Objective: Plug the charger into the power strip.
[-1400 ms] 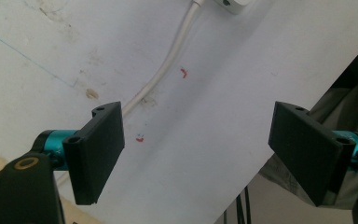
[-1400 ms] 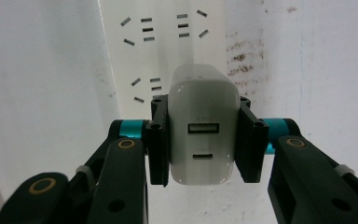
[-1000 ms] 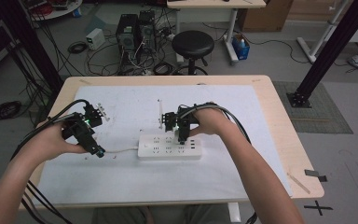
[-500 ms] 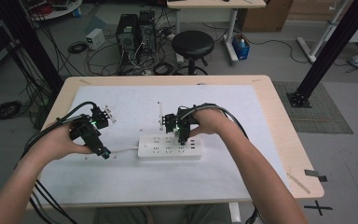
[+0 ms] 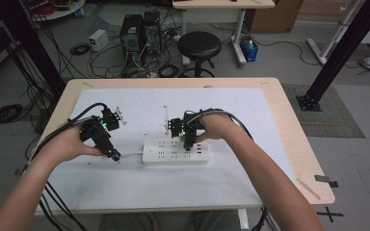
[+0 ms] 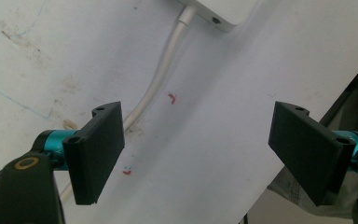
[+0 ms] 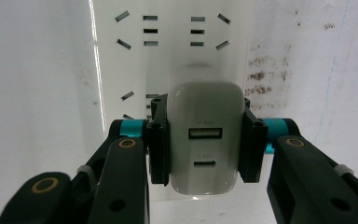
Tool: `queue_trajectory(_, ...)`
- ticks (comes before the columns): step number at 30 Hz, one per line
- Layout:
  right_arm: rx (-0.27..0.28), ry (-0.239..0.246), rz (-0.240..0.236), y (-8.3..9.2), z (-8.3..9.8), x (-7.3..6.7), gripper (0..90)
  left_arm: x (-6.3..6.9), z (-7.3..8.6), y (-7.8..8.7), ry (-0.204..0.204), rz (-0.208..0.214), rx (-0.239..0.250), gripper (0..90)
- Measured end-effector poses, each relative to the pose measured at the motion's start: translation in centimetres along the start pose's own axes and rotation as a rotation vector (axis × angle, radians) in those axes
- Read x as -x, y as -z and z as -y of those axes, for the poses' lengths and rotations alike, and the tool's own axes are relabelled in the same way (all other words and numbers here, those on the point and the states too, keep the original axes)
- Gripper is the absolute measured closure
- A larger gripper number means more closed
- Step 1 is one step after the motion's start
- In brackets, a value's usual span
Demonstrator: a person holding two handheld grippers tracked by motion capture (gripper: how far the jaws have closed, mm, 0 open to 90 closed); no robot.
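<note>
High view, present moment against the two earlier ones. The left gripper [image 5: 112, 154] has travelled rightward across the white sheet [image 5: 250, 178], from near the table's left edge to a spot just beside the left end of the power strip [image 5: 175, 151]; the left forearm has swung inward with it. The right gripper [image 5: 188, 143] has kept its place over the strip's right half, and the strip itself lies where it lay.

Nearest the person, the left gripper view shows the left gripper [image 6: 196, 154] with its two black jaws spread wide and nothing between them; they hover above the sheet, over two small red marks [image 6: 171, 97]. The strip's white cord [image 6: 156, 88] runs past the left jaw up to a corner of the power strip [image 6: 228, 11].

Farther on, the right gripper view shows the right gripper [image 7: 204, 144] clamped on a white charger [image 7: 204, 140], one pad pressed flat against each of its side faces. The charger's port face, bearing two ports stacked one above the other, is turned toward the camera; its opposite end points down at the socket face of the power strip [image 7: 172, 51], directly above it. Whether its pins have entered a socket cannot be told.

The strip's long axis runs left to right across the table [image 5: 294, 125] in the high view, parallel to the near edge, roughly at the middle of the sheet.
</note>
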State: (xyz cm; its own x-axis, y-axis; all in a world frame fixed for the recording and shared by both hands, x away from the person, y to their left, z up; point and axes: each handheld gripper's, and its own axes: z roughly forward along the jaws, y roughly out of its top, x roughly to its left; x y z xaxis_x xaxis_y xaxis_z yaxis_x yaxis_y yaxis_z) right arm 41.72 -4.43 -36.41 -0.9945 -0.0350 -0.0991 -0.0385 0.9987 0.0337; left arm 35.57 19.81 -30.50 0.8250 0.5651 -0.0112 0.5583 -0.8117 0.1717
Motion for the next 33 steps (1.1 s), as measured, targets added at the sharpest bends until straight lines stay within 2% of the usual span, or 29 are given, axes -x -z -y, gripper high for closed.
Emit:
queue_trajectory(4,0.038,-0.006,-0.013,-0.2,0.5,0.1,62.4,0.1,0.1,0.3,0.001,-0.002,0.015,18.3)
queue_trajectory(8,0.052,-0.002,-0.019,-0.3,0.6,0.4,61.3,-0.2,0.2,0.2,0.012,0.001,0.03,18.3)
queue_trajectory(9,0.079,-0.054,-0.039,-0.3,1.1,0.5,47.1,-0.3,0.3,0.3,0.006,-0.004,0.021,18.3)
queue_trajectory(10,0.12,-0.093,-0.06,0.1,1.6,0.8,38.6,-0.4,0.3,0.3,0.014,-0.01,0.027,18.3)
queue_trajectory(11,0.12,-0.093,-0.06,0.1,1.6,0.8,38.6,-0.6,0.4,0.3,0.017,-0.011,0.037,18.3)
queue_trajectory(13,0.18,-0.197,-0.057,1.3,2.8,1.1,29.0,-0.9,0.6,0.5,0.019,-0.011,0.042,16.5)
queue_trajectory(14,0.196,-0.223,-0.059,2.0,3.6,1.1,27.9,-1.1,0.6,0.5,0.027,-0.014,0.053,16.4)
queue_trajectory(16,0.2,-0.271,-0.013,3.7,5.2,0.6,21.5,-1.4,0.6,0.8,0.027,-0.029,0.056,16.4)
queue_trajectory(17,0.213,-0.295,0.001,4.5,6.0,0.6,21.2,-1.5,0.6,0.9,0.031,-0.031,0.063,16.4)
queue_trajectory(18,0.222,-0.335,0.012,5.3,7.0,0.4,21.2,-1.6,0.5,1.0,0.039,-0.033,0.073,16.4)
queue_trajectory(20,0.242,-0.426,0.073,7.1,9.2,-0.1,21.1,-1.8,0.3,1.2,0.044,-0.054,0.076,16.4)
queue_trajectory(21,0.249,-0.486,0.092,7.8,10.4,-0.3,21.1,-1.9,0.2,1.3,0.048,-0.064,0.076,16.3)
queue_trajectory(23,0.242,-0.637,0.121,9.0,12.7,-0.7,21.1,-2.1,-0.2,1.6,0.044,-0.082,0.065,16.4)
queue_trajectory(26,0.224,-0.857,0.123,9.9,15.9,-1.3,21.1,-2.1,-0.8,2.0,0.049,-0.093,0.073,16.4)
queue_trajectory(27,0.212,-0.904,0.116,9.9,16.8,-1.5,21.1,-2.1,-1.0,2.3,0.042,-0.097,0.063,16.4)
queue_trajectory(30,0.115,-0.975,0.126,9.9,18.9,-1.9,21.0,-2.0,-1.6,2.9,0.047,-0.12,0.065,16.4)
queue_trajectory(31,0.104,-1.001,0.121,9.9,19.3,-2.0,21.0,-2.0,-1.8,3.1,0.046,-0.119,0.065,16.4)
queue_trajectory(33,0.104,-1.021,0.107,10.1,20.1,-2.3,21.0,-1.9,-2.0,3.4,0.047,-0.118,0.073,16.4)
